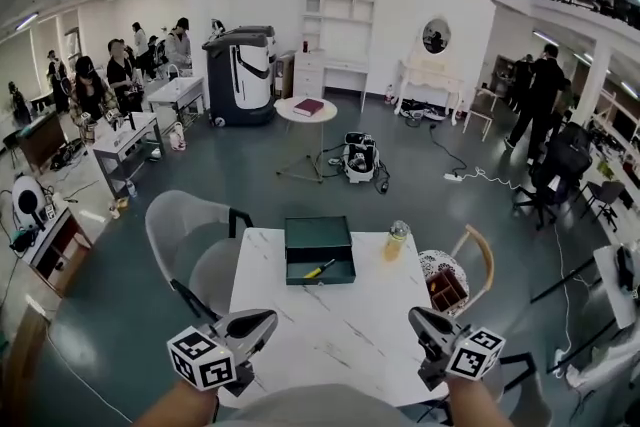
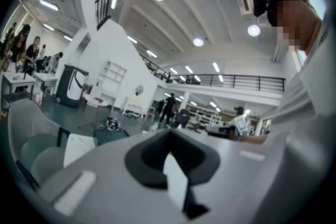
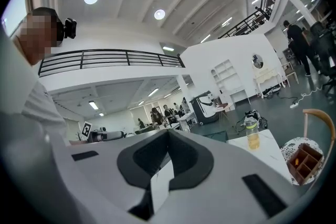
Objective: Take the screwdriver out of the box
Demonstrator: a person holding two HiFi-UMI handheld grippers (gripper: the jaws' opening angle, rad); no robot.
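A dark green box (image 1: 319,250) lies open at the far middle of the white marble table (image 1: 330,335). In its near half rests a screwdriver (image 1: 320,269) with a yellow handle. My left gripper (image 1: 266,318) hovers over the table's near left corner, well short of the box, its jaws shut and empty. My right gripper (image 1: 416,317) is at the near right edge, also shut with nothing in it. In the left gripper view the left gripper (image 2: 169,134) points up and across the table, with the box (image 2: 107,136) just showing. Beyond the right gripper (image 3: 168,132), the right gripper view shows the box (image 3: 215,136) too.
A bottle of yellow liquid (image 1: 396,240) stands right of the box. A grey chair (image 1: 190,245) is at the table's left. At the right, a wooden chair (image 1: 470,265) holds a small wooden crate (image 1: 445,290). People stand and work at desks across the hall.
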